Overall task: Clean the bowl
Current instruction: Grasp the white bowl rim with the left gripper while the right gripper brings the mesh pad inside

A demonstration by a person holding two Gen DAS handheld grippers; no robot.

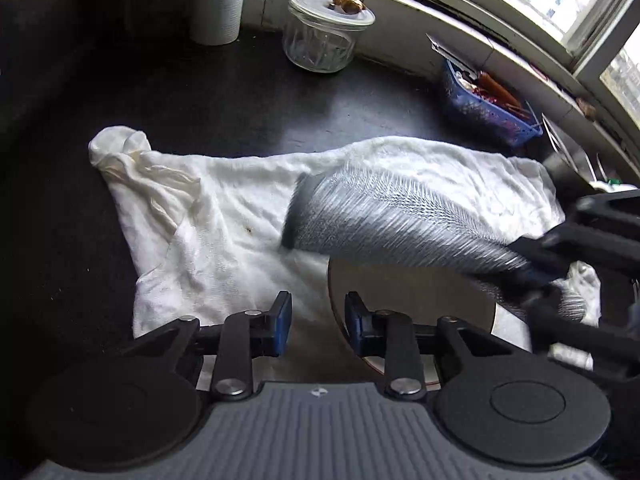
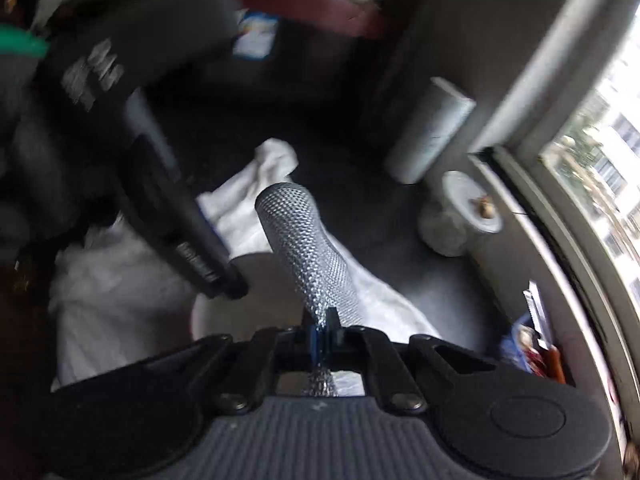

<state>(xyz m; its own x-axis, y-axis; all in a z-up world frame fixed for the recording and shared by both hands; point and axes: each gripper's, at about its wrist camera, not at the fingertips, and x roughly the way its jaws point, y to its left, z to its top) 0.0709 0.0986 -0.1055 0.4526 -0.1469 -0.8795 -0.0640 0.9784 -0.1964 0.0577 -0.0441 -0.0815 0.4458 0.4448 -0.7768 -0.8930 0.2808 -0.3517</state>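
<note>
A pale bowl [image 1: 408, 292] sits on a white cloth [image 1: 224, 216] on the dark counter; its rim also shows in the right wrist view [image 2: 260, 276]. My right gripper [image 2: 322, 338] is shut on a silver mesh scrubbing cloth [image 2: 308, 240], which hangs over the bowl; the mesh cloth [image 1: 384, 216] looks blurred in the left wrist view. My left gripper [image 1: 318, 320] is open, its right finger [image 1: 356, 320] over the bowl's near rim. The left gripper's body [image 2: 160, 184] shows blurred beside the mesh cloth.
A glass jar [image 1: 320, 36] with a lid stands by the window sill. A blue basket [image 1: 484, 108] of small items sits at the right. A pale roll [image 1: 218, 0] stands at the back. The dark counter [image 1: 240, 100] surrounds the cloth.
</note>
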